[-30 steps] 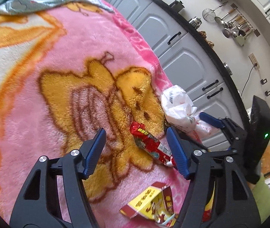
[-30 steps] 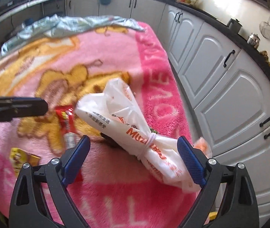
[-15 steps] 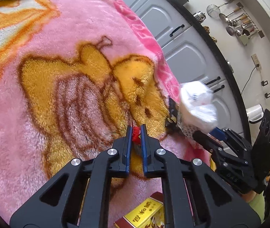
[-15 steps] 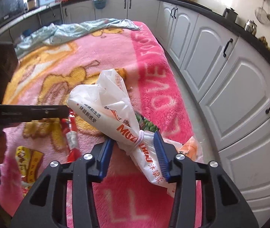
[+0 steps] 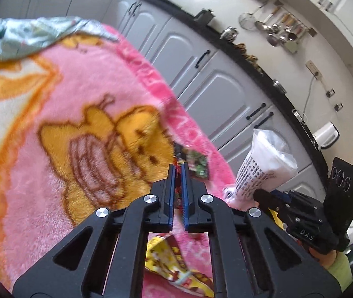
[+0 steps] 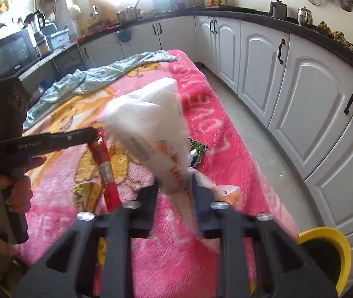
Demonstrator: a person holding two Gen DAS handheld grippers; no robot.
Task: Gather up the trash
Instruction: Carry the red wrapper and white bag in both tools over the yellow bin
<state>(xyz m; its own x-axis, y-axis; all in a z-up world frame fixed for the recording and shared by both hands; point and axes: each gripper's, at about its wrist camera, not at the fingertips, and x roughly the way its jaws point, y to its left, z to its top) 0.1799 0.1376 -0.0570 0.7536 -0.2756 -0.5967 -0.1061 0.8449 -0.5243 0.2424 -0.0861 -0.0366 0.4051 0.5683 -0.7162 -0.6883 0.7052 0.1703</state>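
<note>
both claws, wide a second ago, now grip: left gripper (image 5: 178, 171) holds red wrapper (image 6: 105, 171) dangling lengthwise; right gripper (image 6: 175, 186), closing, pinches white bag (image 6: 149, 121); yellow bin (image 6: 325, 253) nearest right hand.

Left gripper (image 5: 178, 171) clamped nearly flat on a red wrapper (image 6: 103, 166), pads pressing it from both sides, wrapper dangling free below the tips in the right wrist view. Held by a hand (image 6: 7, 193) wrapped round the grip, fingers curled. Right gripper (image 6: 175, 186) angled downward, jaws closing around the tied neck of a white plastic bag (image 6: 149, 124); pads apparently pressing on it, though motion blur hides the contact. Seen from the left wrist camera, reaching in from the right.
</note>
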